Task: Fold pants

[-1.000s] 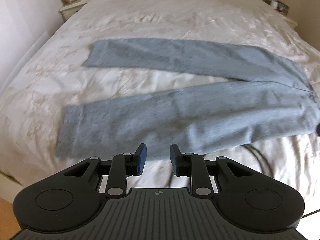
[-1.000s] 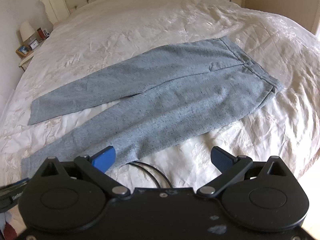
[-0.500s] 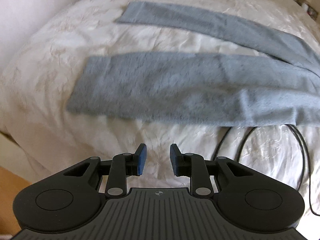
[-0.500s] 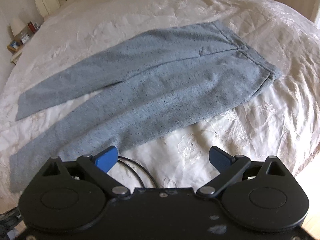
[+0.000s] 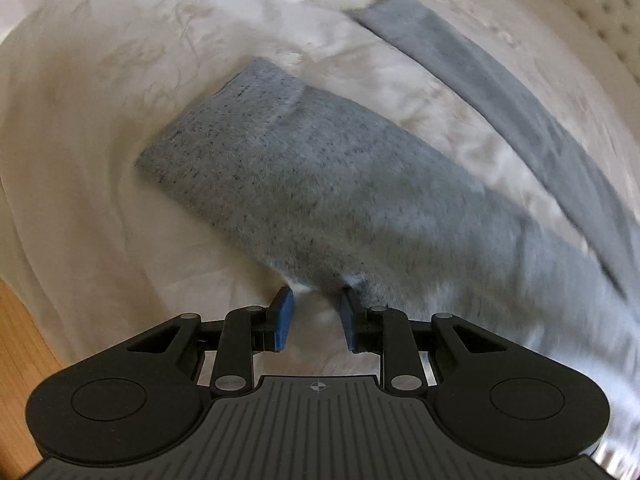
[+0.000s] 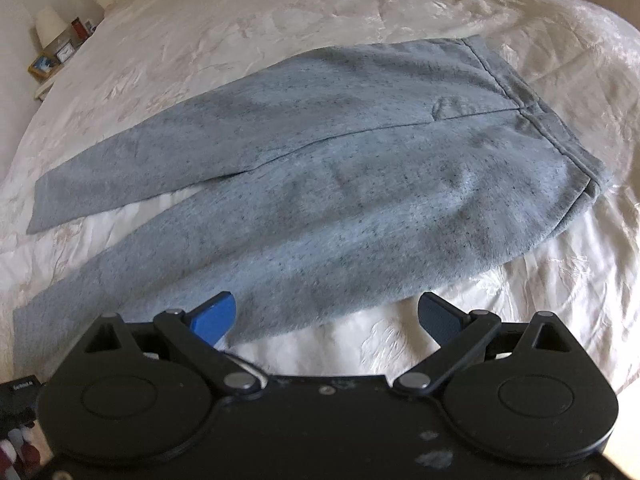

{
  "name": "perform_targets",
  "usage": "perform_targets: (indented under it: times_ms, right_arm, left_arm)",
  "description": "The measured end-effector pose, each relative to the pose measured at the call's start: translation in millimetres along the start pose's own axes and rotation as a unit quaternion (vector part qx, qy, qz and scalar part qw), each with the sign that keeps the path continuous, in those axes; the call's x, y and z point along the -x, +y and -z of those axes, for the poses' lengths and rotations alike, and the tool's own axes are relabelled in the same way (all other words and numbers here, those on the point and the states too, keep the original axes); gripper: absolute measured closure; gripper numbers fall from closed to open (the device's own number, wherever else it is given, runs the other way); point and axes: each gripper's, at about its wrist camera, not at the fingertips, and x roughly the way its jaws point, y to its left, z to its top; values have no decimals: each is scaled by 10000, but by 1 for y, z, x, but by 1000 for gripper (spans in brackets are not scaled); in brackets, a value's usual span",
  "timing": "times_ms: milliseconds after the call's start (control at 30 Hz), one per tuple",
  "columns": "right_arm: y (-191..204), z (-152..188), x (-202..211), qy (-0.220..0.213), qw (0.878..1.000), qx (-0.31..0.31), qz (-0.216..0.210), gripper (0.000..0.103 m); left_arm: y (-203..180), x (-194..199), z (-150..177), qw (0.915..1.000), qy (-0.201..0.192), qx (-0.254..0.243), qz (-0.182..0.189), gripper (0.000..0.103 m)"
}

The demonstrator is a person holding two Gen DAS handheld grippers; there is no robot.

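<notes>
The grey sweatpants (image 6: 332, 184) lie flat across the white bedspread (image 6: 240, 20), unfolded, as the narrowly parted left gripper (image 5: 316, 312) reaches the near leg's edge at lower centre, likely needing to pinch it, while the right gripper (image 6: 326, 316) hovers wide open.

No text, label or number is legible anywhere.

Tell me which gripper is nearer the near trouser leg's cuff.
Left. The left gripper is at the grey fleece pants leg's edge near that cuff; the right gripper hovers nearer the waist.
</notes>
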Motion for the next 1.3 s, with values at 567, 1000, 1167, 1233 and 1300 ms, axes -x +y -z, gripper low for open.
perform_targets:
  times_ms: [567, 1000, 1167, 1233, 1300]
  right_arm:
    - [-135, -31, -73, 278, 9865, -1602, 185, 16]
    - [-154, -48, -105, 451, 9807, -1807, -588, 93]
    - [-151, -48, -94, 306, 9828, -1718, -609, 96]
    - [-150, -45, -88, 268, 9830, -1720, -593, 96]
    - [-149, -43, -85, 247, 9827, -1748, -557, 96]
  left_arm:
    - [-17, 2, -2, 9992, -44, 385, 32, 78]
    - [-14, -5, -6, 9949, 44, 1004, 18, 77]
    - [-3, -5, -13, 9923, -71, 1236, 22, 77]
    - [2, -6, -18, 9911, -102, 1327, 51, 77]
    - [6, -9, -24, 9906, -111, 1361, 56, 77]
